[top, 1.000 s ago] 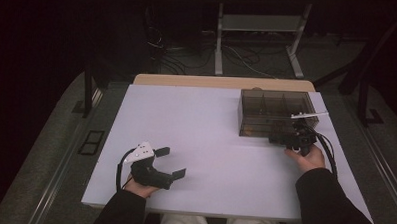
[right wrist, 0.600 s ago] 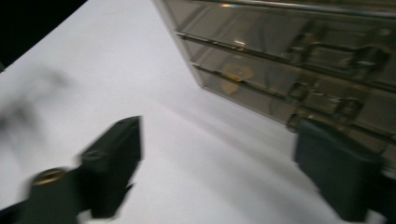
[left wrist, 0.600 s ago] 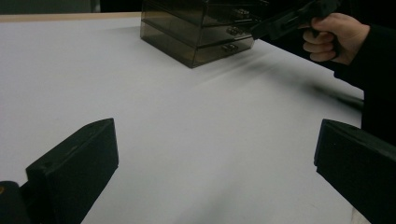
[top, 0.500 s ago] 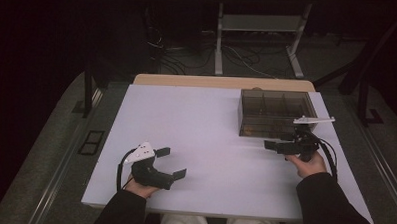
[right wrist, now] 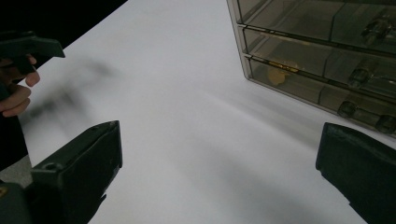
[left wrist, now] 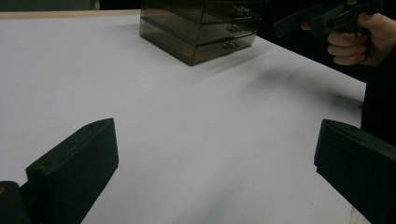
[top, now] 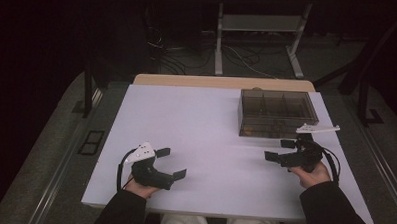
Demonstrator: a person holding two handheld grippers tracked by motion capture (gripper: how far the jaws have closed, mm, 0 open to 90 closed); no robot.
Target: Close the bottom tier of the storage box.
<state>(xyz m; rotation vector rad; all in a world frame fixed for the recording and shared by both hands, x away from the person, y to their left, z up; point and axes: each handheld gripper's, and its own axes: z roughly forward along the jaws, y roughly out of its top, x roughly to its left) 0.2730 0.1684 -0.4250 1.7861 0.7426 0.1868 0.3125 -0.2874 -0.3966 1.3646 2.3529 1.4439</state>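
Observation:
A smoky see-through drawer box (top: 277, 113) stands at the far right of the white table (top: 206, 127). My right gripper (top: 279, 150) hovers just in front of it, pointing left. Its jaws have just been opening and stand wide apart with nothing between them. In the right gripper view the box (right wrist: 322, 51) shows stacked drawers with small knobs, and something yellowish (right wrist: 278, 74) lies in a lower drawer. My left gripper (top: 170, 163) rests near the front left, open and empty. From the left gripper view the box (left wrist: 201, 28) is far ahead and the right gripper (left wrist: 322, 16) is at the upper right.
A wooden strip (top: 222, 82) runs along the table's far edge. Beyond it lie a dark floor, cables and a metal stand (top: 259, 29). The person's sleeves come in over the table's near edge.
The right gripper has drawn back from the front of the box toward the near edge and up a little, and its jaws have spread wide. The left gripper has stayed where it was.

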